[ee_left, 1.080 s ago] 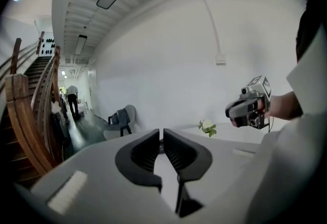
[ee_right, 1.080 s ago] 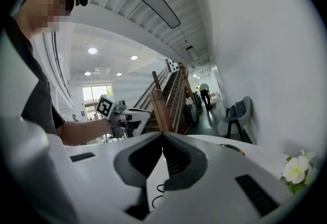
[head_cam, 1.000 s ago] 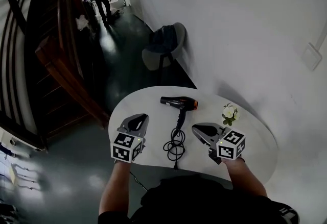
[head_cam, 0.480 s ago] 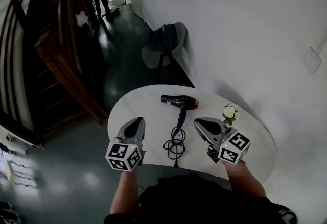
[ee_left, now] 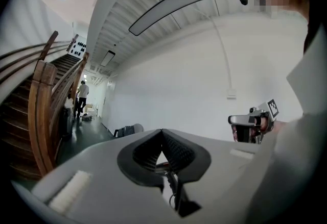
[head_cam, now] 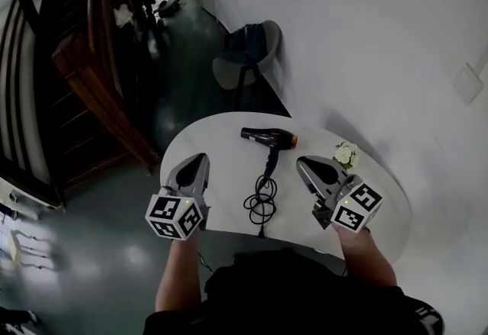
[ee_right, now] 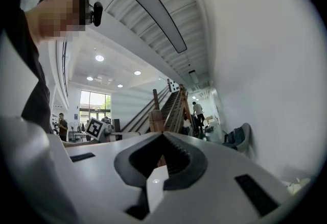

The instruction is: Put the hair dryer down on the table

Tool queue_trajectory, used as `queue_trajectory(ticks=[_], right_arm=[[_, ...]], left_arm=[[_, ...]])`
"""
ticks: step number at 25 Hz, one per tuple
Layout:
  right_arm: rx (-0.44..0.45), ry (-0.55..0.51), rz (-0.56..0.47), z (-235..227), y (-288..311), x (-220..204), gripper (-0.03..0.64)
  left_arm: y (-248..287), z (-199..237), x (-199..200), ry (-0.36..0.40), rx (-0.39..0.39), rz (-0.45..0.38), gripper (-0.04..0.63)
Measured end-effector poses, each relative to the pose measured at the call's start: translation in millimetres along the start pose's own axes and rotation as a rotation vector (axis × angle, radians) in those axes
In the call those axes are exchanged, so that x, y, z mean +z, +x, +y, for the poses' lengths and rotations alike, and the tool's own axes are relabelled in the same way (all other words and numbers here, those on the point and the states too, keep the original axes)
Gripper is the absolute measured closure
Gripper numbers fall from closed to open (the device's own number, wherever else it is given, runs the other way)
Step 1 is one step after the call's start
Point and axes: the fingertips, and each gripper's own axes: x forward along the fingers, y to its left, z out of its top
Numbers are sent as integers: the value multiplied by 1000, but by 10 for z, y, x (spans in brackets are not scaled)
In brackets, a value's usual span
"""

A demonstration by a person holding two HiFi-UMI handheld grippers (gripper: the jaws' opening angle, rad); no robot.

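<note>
Black, orange-ended dryer [head_cam: 268,138] lies on the rounded white surface [head_cam: 200,144], its coiled cord [head_cam: 261,204] vanishing at the edge, between left gripper [head_cam: 200,157] and right gripper [head_cam: 302,161], jaws closed, empty.

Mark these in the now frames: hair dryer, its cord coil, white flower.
hair dryer [head_cam: 265,136]: head view, on the black barrel.
cord coil [head_cam: 261,202]: head view, on the looped cable below the handle.
white flower [head_cam: 345,153]: head view, on the bloom.

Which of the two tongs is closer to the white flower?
The right tongs: the flower sits just beside them, while the left tongs are beyond the cord.
</note>
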Motion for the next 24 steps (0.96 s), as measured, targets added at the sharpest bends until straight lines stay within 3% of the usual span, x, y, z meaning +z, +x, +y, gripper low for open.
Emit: queue_trajectory(ticks=[24], right_arm=[[26, 45, 38, 94, -60, -178, 606]], left_arm=[[-21, -41, -230, 1, 21, 75, 583]])
